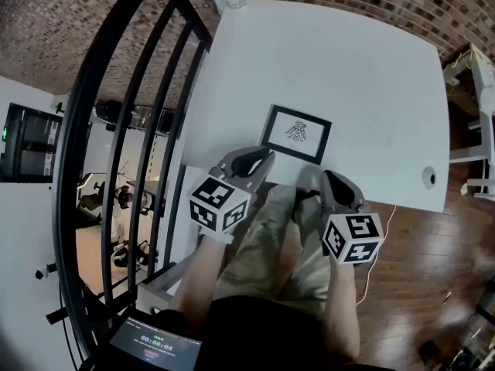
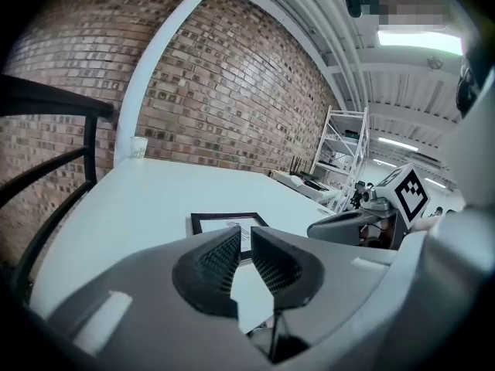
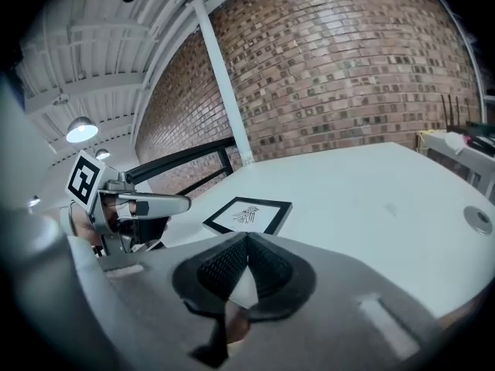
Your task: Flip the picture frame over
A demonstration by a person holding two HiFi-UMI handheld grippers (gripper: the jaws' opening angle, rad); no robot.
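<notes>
Red brick wall (image 1: 77, 22), black railing (image 2: 46, 103), white table (image 1: 348, 76), wood floor (image 1: 433, 269), white shelving (image 2: 344, 153)

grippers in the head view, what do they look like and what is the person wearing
Both the left tool and the right tool are smooth grey moulded shells tapering to two jaws lined with black ribbed pads. Each carries a white cube printed with black square markers. The person wears olive-khaki trousers and a dark top.
</notes>
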